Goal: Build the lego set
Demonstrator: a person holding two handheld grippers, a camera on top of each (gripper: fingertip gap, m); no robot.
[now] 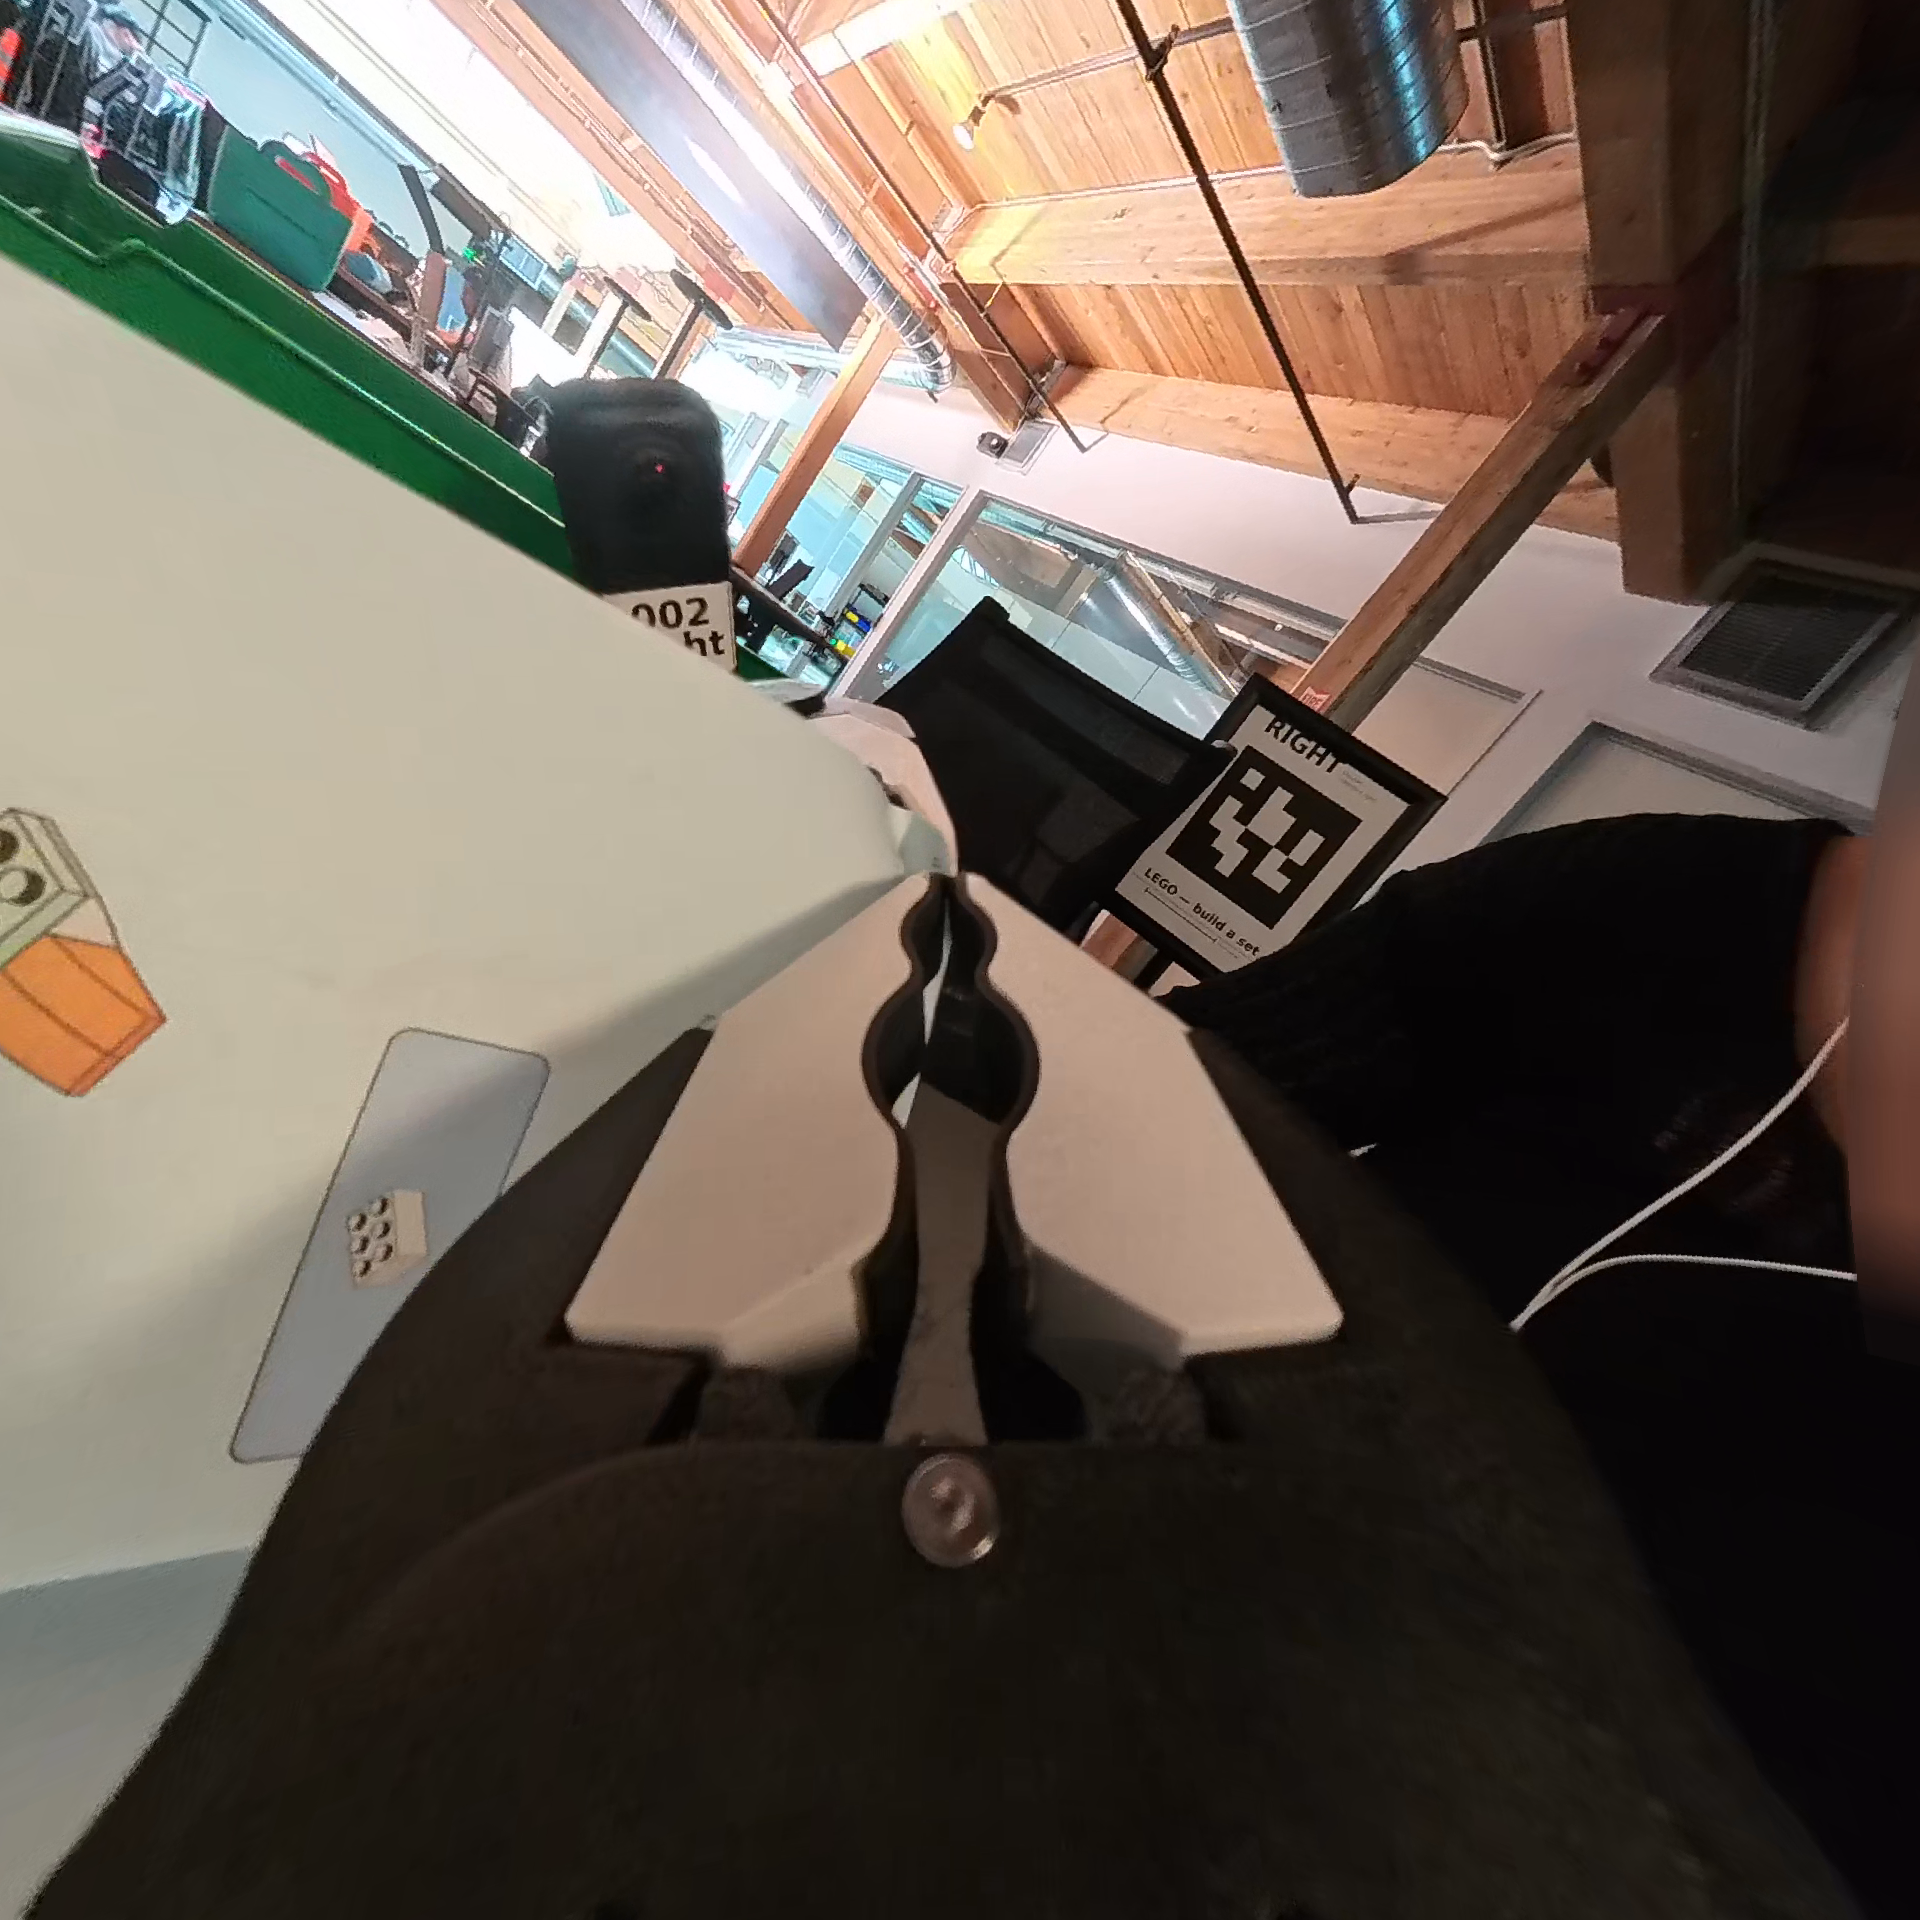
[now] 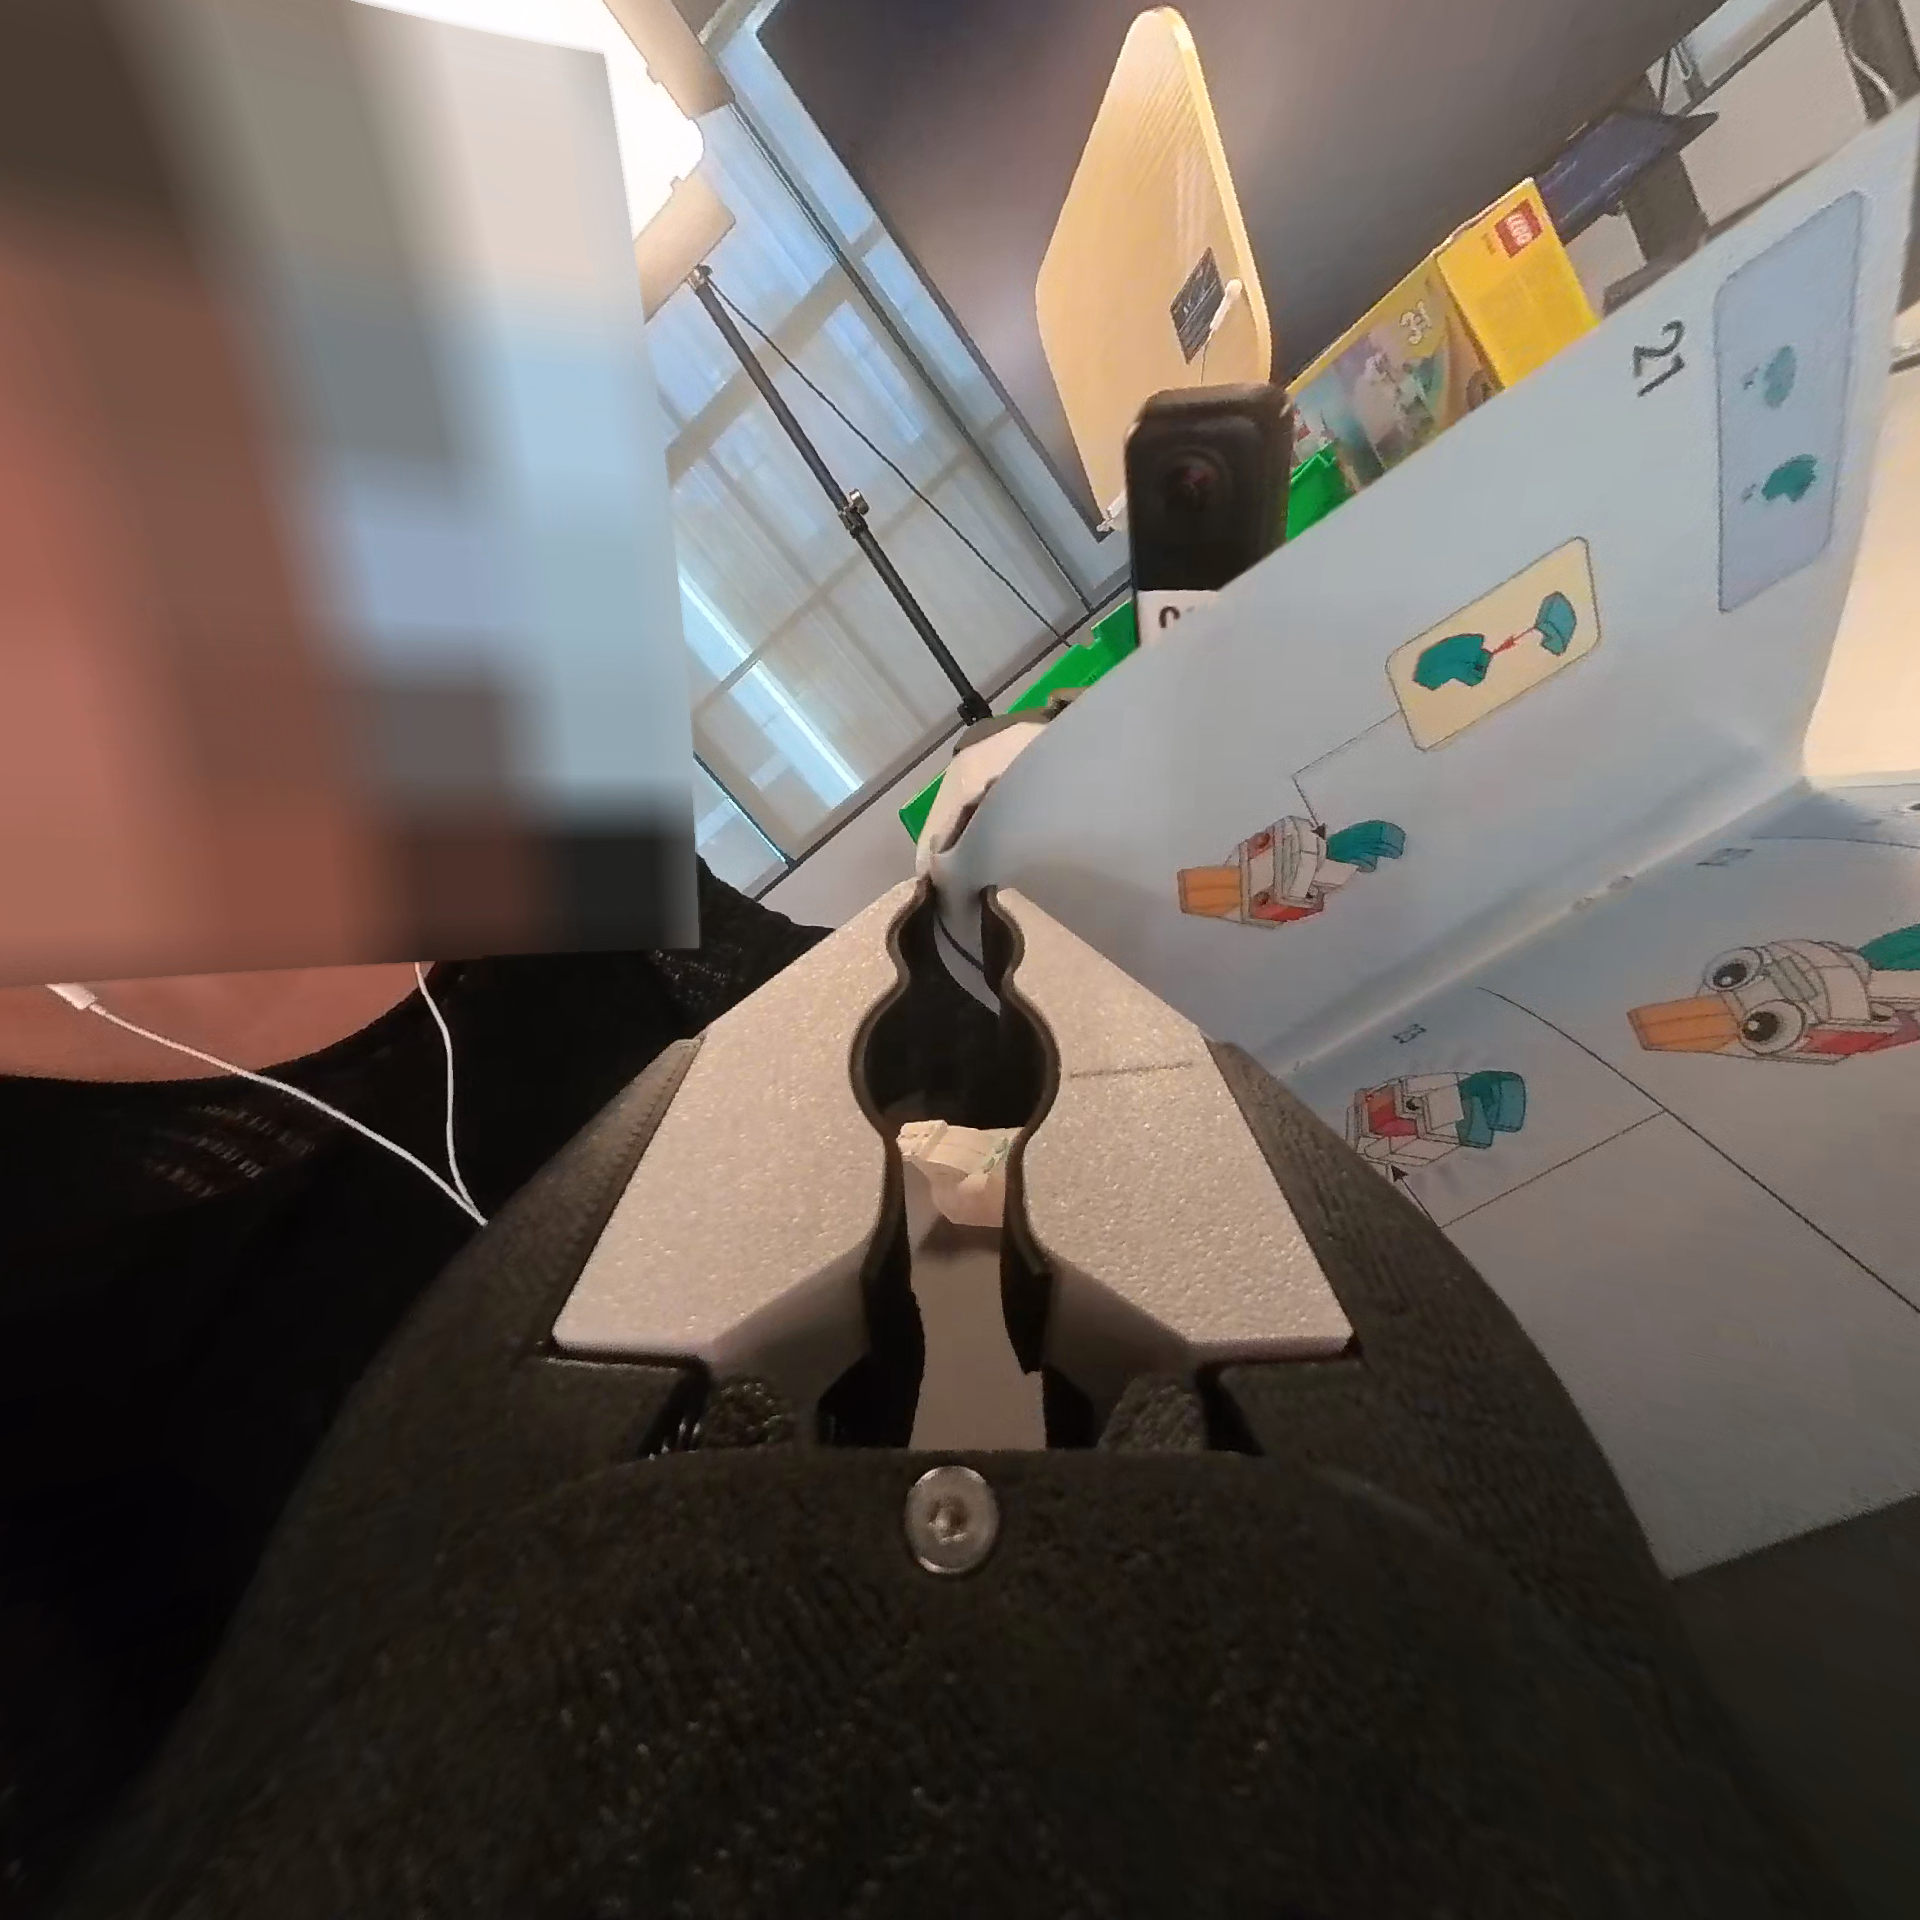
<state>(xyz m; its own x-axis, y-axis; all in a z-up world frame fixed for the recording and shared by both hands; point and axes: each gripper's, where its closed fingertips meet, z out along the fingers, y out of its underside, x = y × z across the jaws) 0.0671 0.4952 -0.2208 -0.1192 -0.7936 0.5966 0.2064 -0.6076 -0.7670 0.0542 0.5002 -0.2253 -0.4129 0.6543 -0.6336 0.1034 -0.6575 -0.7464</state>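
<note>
The left tongs are pinched shut on the edge of the instruction booklet. The page fills the side from 7 to 10 o'clock in the left wrist view. The right tongs are pinched shut too, on the corner of a page that bends up toward 2 o'clock. A small white lego piece sits deeper in between the right tongs' jaws; I cannot tell if it is squeezed or just resting there.

The booklet is thin paper. It should be very light, soft and floppy, and it could tear or crease if the two tongs pull apart too hard. The best place to hold is the edge or corner, as now. The little white piece looks hard and smooth, so it might slip out.

Both cameras tilt up, so the bench hardly shows. A green bin sits at 10 o'clock in the left wrist view. A yellow lego box sits at 1 o'clock in the right wrist view. The room has a wooden ceiling, big windows and a black stand. A person in a dark top is close by.
</note>
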